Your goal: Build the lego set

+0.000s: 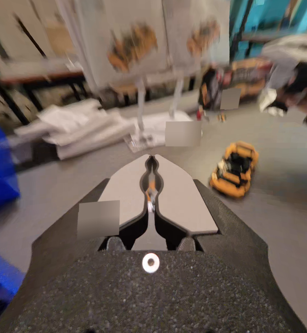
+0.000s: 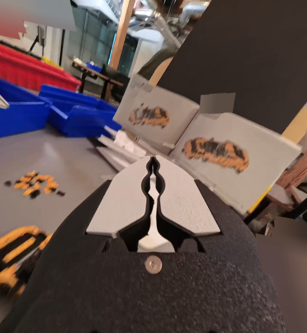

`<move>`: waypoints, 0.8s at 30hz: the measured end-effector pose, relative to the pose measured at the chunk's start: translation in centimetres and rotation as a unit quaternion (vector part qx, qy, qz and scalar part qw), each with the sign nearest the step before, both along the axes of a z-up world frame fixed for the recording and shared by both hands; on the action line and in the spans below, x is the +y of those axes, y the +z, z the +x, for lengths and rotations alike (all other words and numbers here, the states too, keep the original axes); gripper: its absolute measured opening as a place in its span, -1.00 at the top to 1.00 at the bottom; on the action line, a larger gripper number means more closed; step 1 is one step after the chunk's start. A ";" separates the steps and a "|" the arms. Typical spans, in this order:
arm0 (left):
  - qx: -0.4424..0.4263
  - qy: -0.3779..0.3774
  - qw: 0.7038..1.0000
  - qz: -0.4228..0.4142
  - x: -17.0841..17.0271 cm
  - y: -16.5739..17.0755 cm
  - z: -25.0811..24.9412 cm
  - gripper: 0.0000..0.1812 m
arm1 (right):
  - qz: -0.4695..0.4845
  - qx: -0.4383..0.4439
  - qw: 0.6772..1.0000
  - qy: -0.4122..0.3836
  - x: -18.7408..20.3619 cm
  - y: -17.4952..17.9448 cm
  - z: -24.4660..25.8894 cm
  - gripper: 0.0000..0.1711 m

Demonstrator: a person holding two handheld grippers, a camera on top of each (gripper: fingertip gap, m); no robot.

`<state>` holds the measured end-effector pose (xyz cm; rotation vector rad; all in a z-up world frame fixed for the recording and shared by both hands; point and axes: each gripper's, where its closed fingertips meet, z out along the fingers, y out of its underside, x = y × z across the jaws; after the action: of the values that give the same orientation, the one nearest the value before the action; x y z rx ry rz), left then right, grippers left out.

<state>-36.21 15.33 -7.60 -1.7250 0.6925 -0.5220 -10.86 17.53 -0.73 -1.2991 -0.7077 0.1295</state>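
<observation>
Both the left gripper (image 1: 151, 157) and the right gripper (image 2: 153, 158) are seen clenched, a small orange piece (image 1: 151, 187) being pinched by the left, whose right side shows the orange lego car (image 1: 234, 169), the loose bricks (image 2: 34, 183) lying left of the right gripper.

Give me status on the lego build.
Done: the orange car stands largely assembled on the table. In hand: the left gripper is shut on a small orange piece; the right gripper is shut, seemingly empty. Left: loose pieces still lie unattached.
</observation>
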 end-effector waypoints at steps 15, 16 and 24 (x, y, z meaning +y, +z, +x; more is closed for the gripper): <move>0.267 -0.033 0.936 -0.226 0.0 -14.8 2.3 0.80 | -0.117 0.029 0.993 0.012 -5.2 -8.2 4.4 1.00; 0.271 -0.028 0.935 -0.225 0.3 -14.8 2.2 0.83 | -0.120 0.030 0.992 0.017 -5.3 -8.3 4.3 1.00; 0.306 -0.023 0.928 -0.211 0.7 -15.0 2.1 0.90 | -0.123 0.038 0.991 0.025 -5.7 -8.2 4.2 1.00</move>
<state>-34.06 16.08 -22.63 -2.3161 1.1216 -0.1538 -6.62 11.88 -8.97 -1.5033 -0.6750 0.3133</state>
